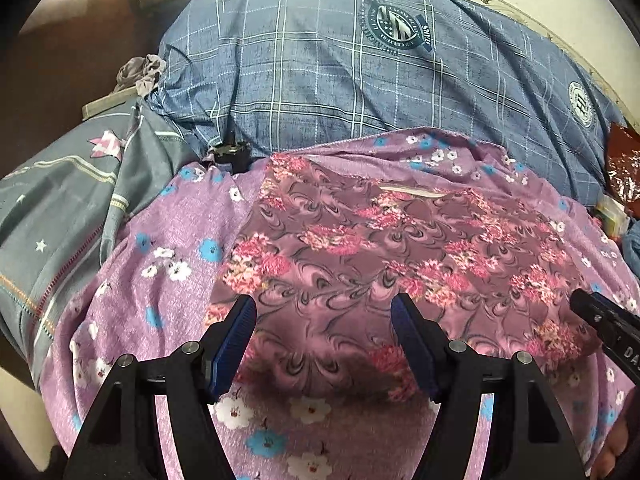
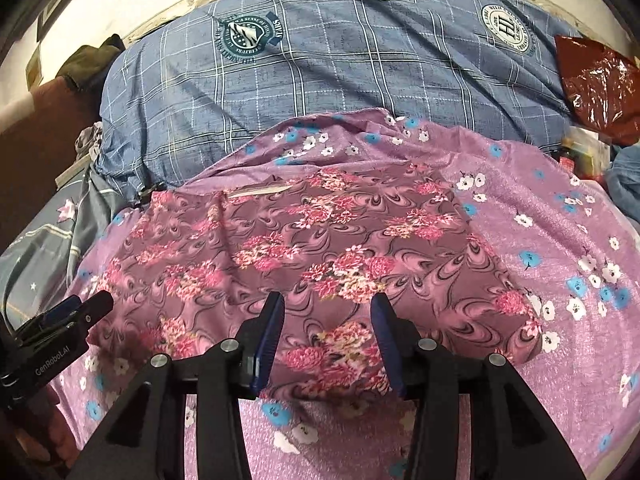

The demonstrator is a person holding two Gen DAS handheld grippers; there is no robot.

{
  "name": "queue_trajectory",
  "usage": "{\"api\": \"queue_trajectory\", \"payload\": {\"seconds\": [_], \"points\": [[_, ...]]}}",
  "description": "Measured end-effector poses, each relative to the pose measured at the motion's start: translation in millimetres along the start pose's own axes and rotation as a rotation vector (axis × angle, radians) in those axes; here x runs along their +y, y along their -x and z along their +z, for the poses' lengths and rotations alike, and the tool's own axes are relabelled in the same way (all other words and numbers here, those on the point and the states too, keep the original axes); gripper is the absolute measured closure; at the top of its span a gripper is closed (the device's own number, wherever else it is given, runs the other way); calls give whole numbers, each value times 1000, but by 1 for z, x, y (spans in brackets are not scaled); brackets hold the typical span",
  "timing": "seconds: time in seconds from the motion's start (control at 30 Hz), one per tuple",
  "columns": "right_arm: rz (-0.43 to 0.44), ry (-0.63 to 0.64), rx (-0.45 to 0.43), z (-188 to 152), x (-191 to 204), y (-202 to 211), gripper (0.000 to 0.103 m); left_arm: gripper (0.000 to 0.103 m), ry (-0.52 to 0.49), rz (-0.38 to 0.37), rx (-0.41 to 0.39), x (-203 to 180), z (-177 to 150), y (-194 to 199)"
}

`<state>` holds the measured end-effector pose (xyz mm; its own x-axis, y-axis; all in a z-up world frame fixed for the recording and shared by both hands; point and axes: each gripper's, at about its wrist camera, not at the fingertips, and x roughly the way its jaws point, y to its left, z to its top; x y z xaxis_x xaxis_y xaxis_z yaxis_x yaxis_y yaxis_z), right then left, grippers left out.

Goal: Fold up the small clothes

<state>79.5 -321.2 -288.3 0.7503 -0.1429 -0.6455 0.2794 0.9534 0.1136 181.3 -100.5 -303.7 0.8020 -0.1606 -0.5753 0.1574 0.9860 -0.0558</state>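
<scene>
Floral garment flat on lilac sheet, long axis left-right; both tongs agape, empty.

White lettering "GenRobot.AI" on the black left tongs; a round "HI" crest on the blue checked quilt, right of its green emblem.

red crinkled plastic bag: cut by right edge | small black object: half-hidden under blue checked quilt, unidentifiable
</scene>
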Motion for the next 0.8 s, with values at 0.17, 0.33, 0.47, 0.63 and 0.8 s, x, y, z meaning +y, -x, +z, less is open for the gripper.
{"api": "queue_trajectory", "payload": {"seconds": [0.17, 0.33, 0.47, 0.63, 0.8], "points": [[13, 9, -32, 2, -1, 8, 56, 33, -35, 47, -22, -11, 4, -7], [20, 12, -35, 3, -2, 10, 56, 33, -53, 55, -44, -21, 6, -6], [15, 21, -44, 3, -2, 11, 55, 33, -70, 66, -61, -28, 5, -5], [4, 32, -46, 2, 0, 11, 55, 33, -77, 64, -64, -29, 3, -4], [-1, 48, -42, 2, 3, 8, 55, 33, -83, 65, -70, -31, 4, -3]]}}
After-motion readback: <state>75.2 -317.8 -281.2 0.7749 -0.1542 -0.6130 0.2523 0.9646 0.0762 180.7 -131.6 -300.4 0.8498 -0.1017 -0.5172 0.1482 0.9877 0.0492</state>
